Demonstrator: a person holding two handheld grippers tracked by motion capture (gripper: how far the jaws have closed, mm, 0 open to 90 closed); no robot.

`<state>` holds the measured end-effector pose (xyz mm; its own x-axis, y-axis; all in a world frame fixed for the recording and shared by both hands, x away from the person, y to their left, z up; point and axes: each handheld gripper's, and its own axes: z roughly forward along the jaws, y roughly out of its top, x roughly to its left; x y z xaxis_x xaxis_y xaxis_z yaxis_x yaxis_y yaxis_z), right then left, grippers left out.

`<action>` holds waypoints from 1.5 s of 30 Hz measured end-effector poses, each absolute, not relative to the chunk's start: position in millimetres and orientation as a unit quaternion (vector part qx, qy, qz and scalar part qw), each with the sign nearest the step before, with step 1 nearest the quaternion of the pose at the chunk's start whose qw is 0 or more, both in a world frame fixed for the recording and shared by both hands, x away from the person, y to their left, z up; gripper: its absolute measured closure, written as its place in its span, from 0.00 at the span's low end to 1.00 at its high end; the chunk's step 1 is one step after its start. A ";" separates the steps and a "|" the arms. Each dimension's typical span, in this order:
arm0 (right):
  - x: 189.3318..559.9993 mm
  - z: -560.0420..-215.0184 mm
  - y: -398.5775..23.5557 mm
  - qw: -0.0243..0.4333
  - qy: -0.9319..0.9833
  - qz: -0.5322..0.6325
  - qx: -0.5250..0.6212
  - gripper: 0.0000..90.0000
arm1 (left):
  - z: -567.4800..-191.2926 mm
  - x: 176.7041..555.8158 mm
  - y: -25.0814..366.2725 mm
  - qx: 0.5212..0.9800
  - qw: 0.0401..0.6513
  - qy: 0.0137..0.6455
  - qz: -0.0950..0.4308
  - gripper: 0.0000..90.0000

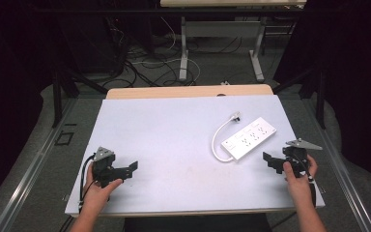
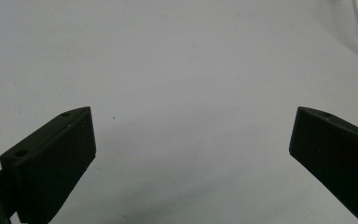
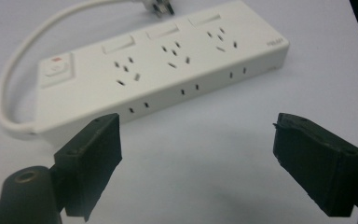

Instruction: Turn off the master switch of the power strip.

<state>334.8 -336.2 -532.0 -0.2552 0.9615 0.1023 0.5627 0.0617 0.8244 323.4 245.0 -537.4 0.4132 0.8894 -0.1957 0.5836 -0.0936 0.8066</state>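
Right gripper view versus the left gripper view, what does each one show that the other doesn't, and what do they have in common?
The right gripper view shows the white power strip close up: its switch, three banks of sockets, side slots, and the plug at the end of its cable.

The left gripper view shows bare table, with just a sliver of white cable at its top right corner.

Both share the pale table surface and a pair of black jaws standing wide apart with nothing between them: the right gripper and the left gripper.

White power strip [image 1: 249,138] lies flat on the table's right side (cord curled).
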 end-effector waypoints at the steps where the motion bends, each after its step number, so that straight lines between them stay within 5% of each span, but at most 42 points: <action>1: 331.9 -529.4 -332.9 0.253 0.684 0.404 0.553 0.16 | -535.5 321.4 245.5 0.717 0.440 0.510 0.176 0.01; 20: 315.2 -511.0 -307.4 0.299 0.686 0.430 0.506 0.08 | -525.2 310.5 233.0 0.726 0.456 0.480 0.185 0.01; 45: 315.5 -493.4 -289.9 0.289 0.716 0.438 0.460 0.29 | -527.9 308.6 226.0 0.741 0.448 0.466 0.183 0.02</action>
